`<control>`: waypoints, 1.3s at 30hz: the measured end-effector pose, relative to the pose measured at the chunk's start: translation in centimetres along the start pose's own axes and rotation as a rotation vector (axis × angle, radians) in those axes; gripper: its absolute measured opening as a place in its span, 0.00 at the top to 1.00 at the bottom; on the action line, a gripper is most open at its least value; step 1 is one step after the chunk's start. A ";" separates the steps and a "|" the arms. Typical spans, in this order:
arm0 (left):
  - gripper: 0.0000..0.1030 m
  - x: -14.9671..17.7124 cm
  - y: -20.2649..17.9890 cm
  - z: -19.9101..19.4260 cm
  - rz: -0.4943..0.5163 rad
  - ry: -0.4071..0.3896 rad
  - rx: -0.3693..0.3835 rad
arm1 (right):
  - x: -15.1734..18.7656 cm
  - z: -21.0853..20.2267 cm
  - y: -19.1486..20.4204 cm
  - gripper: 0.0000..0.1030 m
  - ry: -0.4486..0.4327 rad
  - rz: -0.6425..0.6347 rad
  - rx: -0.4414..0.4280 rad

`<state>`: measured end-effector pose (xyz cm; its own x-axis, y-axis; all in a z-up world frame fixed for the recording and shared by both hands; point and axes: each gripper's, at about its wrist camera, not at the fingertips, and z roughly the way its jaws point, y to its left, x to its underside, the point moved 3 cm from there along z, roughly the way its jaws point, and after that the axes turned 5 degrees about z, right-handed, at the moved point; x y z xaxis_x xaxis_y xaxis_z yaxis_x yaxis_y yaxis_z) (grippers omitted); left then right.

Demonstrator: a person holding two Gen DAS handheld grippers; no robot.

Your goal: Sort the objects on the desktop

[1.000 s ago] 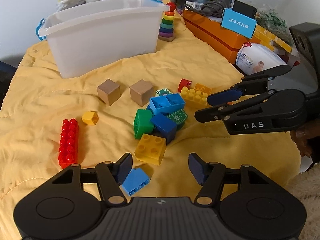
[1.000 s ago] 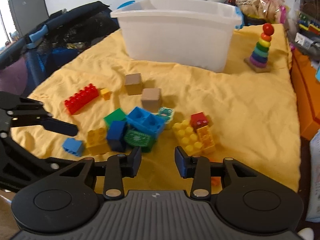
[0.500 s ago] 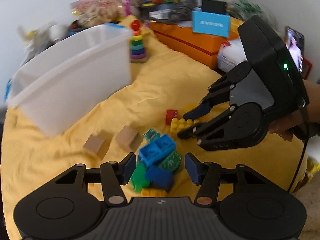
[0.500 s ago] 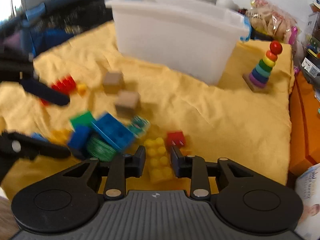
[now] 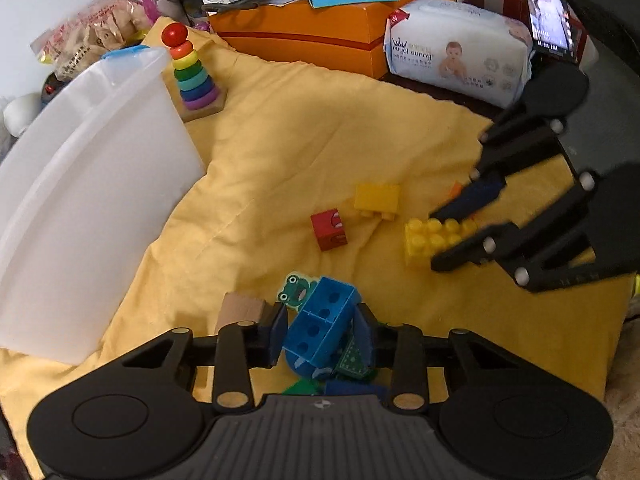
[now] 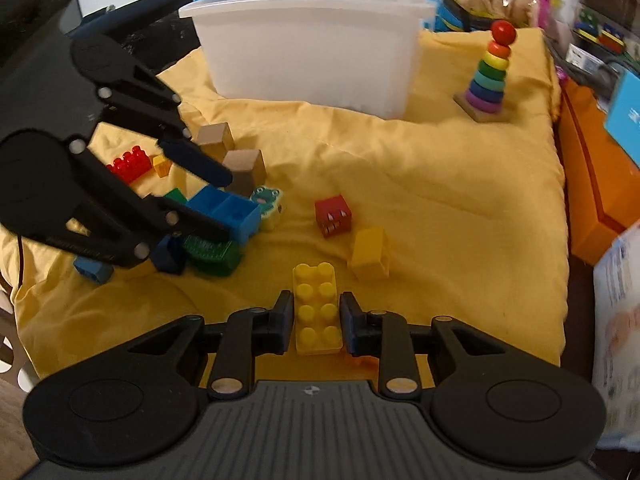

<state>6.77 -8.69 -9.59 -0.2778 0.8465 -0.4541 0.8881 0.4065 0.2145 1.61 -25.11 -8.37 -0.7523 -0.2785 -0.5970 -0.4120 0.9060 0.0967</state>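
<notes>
My left gripper (image 5: 322, 334) has its jaws around a light blue hollow brick (image 5: 320, 326), pads close on both sides; the brick also shows in the right wrist view (image 6: 226, 212). My right gripper (image 6: 314, 322) has its pads against the sides of a long yellow studded brick (image 6: 316, 308), also seen in the left wrist view (image 5: 430, 234). A white plastic bin (image 6: 312, 44) stands at the back of the yellow cloth (image 6: 440, 184). Loose pieces lie between: a red cube (image 6: 333, 216), a small yellow brick (image 6: 370, 254), a frog tile (image 6: 268, 200).
Two wooden cubes (image 6: 244, 166), a red studded brick (image 6: 130, 164), dark blue and green bricks (image 6: 210, 254) lie by the left gripper. A rainbow ring stacker (image 6: 490, 76) stands back right. Orange boxes (image 5: 304, 36) and a wipes pack (image 5: 456, 52) border the cloth.
Both grippers moved down and forward onto the pile. The left closed in around the light blue brick; the right closed onto the long yellow brick. The small yellow brick now lies apart.
</notes>
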 end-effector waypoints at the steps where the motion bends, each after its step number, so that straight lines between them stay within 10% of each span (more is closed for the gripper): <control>1: 0.63 -0.2 0.1 0.1 -0.012 -0.006 0.002 | 0.1 -0.1 0.0 0.73 0.000 0.001 0.002; 25: 0.77 -0.7 -2.6 -5.0 -0.207 -0.150 0.073 | 2.3 -1.1 -0.6 0.73 0.020 0.033 0.000; 39: 0.74 4.0 -7.3 -1.5 -0.437 -0.063 0.173 | 3.7 -1.8 -0.6 0.73 0.056 -0.040 -0.029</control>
<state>-1.34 -7.76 -11.71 -0.6210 0.5845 -0.5222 0.7426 0.6520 -0.1534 -1.81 -27.26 -9.23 -0.7623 -0.3324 -0.5554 -0.4566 0.8843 0.0974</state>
